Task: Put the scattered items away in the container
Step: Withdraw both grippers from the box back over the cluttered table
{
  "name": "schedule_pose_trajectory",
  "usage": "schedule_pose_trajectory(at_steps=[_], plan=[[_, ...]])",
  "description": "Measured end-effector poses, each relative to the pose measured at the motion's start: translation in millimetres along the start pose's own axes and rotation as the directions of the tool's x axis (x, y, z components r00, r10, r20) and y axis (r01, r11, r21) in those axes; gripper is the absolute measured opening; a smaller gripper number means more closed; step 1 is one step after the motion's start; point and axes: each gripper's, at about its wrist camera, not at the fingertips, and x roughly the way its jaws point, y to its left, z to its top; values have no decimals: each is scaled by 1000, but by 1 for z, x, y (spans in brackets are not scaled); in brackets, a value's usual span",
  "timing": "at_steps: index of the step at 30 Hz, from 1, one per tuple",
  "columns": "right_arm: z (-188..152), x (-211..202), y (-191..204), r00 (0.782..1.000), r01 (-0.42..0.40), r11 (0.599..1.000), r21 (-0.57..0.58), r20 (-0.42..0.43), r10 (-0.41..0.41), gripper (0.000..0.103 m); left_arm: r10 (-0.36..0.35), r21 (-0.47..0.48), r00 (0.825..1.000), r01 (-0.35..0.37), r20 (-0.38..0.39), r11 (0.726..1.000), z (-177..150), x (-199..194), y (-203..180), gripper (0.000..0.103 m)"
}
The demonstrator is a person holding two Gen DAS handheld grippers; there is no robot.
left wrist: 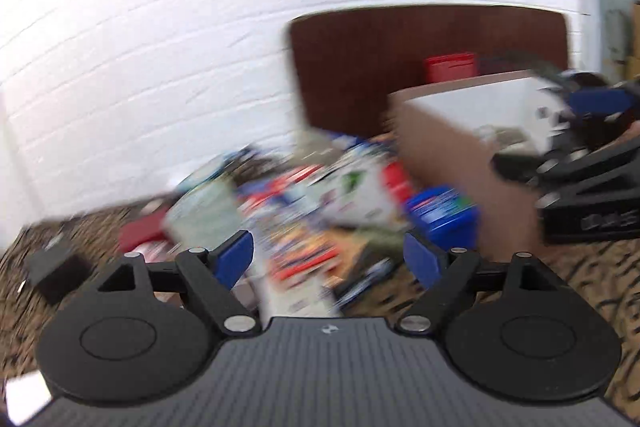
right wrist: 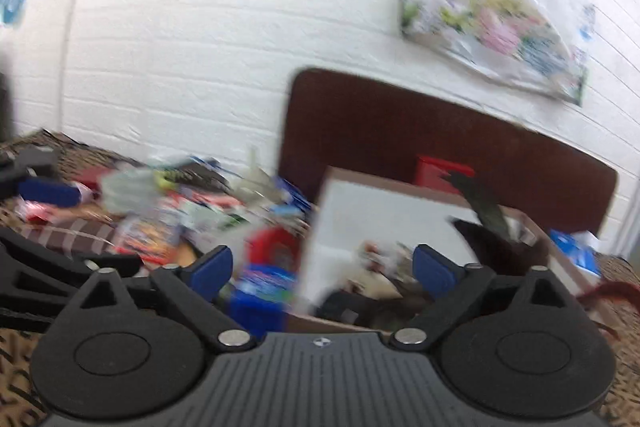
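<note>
A heap of scattered packets and boxes (left wrist: 320, 203) lies blurred on a patterned cover, just beyond my left gripper (left wrist: 330, 259). That gripper is open, with nothing between its blue pads. A cardboard box (left wrist: 452, 163) with white inner walls stands to the right of the heap. My right gripper (left wrist: 560, 135) reaches over the box from the right. In the right wrist view my right gripper (right wrist: 322, 273) is open and empty, above the near wall of the cardboard box (right wrist: 380, 211). Dark and pale items lie inside the box. A blue tub (right wrist: 260, 299) stands against its left side.
A dark brown headboard (right wrist: 400, 131) and a red box (right wrist: 436, 167) are behind the cardboard box, against a white brick wall. A plastic bag (right wrist: 500, 11) hangs on that wall. A black block (left wrist: 56, 267) lies at the left and a blue packet (right wrist: 576, 251) at the right.
</note>
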Motion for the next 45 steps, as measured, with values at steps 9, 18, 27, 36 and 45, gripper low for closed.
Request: schedule_pose_trajectory(at_steps=[9,18,27,36,45], plan=[[6,47,81,981,-190,975,-115,-62,184,97,286,-29,940,-297,-187,955,-20,47,53,84],[-22,72,99,919,-330,944,17,-223,325,83,305,-71,919,-331,-250,941,-54,44,68,89],[-43,75,150,792,-558,830,-18,-310,526,70,401,-40,881,-424,-251,905,-74,24,94,88],[-24,33,159,826,-561,813,-153,-166,539,67,425,-47,863,-453,-272,890,-76,28,106,88],[10,96,133,961,-262,959,-108,-116,250,79,428,-85,857,-468,-288,880,-79,28,109,89]])
